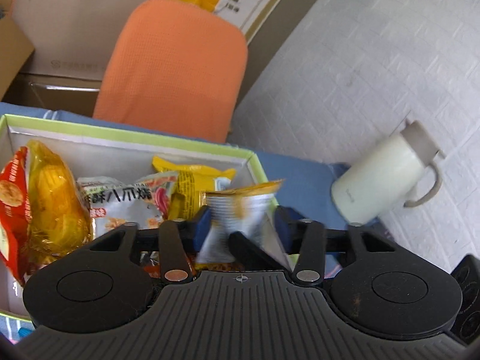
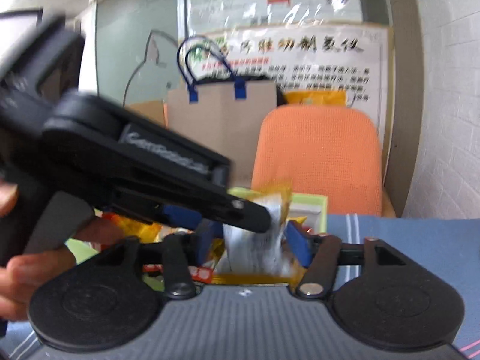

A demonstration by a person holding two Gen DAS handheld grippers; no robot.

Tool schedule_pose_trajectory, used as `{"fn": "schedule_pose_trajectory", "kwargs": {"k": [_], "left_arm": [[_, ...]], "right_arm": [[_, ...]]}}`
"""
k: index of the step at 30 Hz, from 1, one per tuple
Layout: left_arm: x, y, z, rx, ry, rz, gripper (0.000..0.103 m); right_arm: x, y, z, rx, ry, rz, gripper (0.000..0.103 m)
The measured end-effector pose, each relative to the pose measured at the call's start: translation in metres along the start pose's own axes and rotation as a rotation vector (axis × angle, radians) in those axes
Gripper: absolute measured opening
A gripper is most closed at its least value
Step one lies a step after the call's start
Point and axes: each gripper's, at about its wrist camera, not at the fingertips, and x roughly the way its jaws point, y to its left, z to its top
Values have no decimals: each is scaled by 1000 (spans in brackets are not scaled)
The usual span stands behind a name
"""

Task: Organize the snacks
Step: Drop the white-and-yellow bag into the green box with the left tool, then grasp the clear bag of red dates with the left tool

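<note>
A silver and yellow snack packet (image 1: pixel 240 210) hangs blurred between the blue pads of my left gripper (image 1: pixel 243 225), which stand apart beside it without pinching it; the gripper is open. A black finger (image 1: pixel 252 252) of the right gripper crosses under the packet. In the right wrist view the same packet (image 2: pixel 255 246) sits loose between the spread pads of my right gripper (image 2: pixel 253 241), which is open. The left gripper (image 2: pixel 255 214) reaches in from the left, with its tip at the packet's top. Behind it stands a green-rimmed box (image 1: pixel 120 138) holding several snack bags, red (image 1: pixel 12 198), yellow (image 1: pixel 57 207) and white (image 1: pixel 126 207).
The box stands on a blue cloth (image 1: pixel 300 174) with a white jug (image 1: pixel 381 177) at its right edge. An orange chair (image 1: pixel 177 66) stands behind, with cardboard boxes (image 1: pixel 75 30) and a paper bag (image 2: pixel 222 120) beyond it. A hand (image 2: pixel 18 270) holds the left gripper's grip.
</note>
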Motion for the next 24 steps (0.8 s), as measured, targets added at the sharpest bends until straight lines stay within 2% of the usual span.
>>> {"fn": "schedule_pose_trajectory", "kwargs": {"k": [1,2,6,8,11,13,14,16,17,18,20,24], "left_arm": [[-9,2,-2,-4,-39,-10,47],[-19,3,-3,-6,-68,-12,51],[-57,1,-18,5,-122,-32,57],[-73,2,-36,10,-122,-30,63],[-87,9,-71,24,-89,-16,64],[-82,14,-91,32,-27,-7,60],[-76,16,-97,33,15,1,52],[-59,20,-106,37,104,18,42],[-51,22,-108,40,137,29,37],[-44,23,-108,42,164,41,36],[-35,24,-109,67,191,61,35],[-43,18,-115,99,179,68,34]], "right_arm": [[-10,-3,1,8,-27,-10,76],[-20,-5,1,16,-50,-19,76],[-59,-1,-8,38,-75,-27,80],[-72,8,-22,38,-36,-7,81],[-79,29,-51,29,77,35,82],[-76,48,-73,17,153,89,82],[-70,57,-81,17,192,114,82],[-56,74,-90,0,254,161,82],[-49,80,-93,-15,274,169,82],[-44,87,-94,-34,289,153,82],[-37,95,-93,-67,295,129,83],[-37,105,-85,-78,296,126,85]]}}
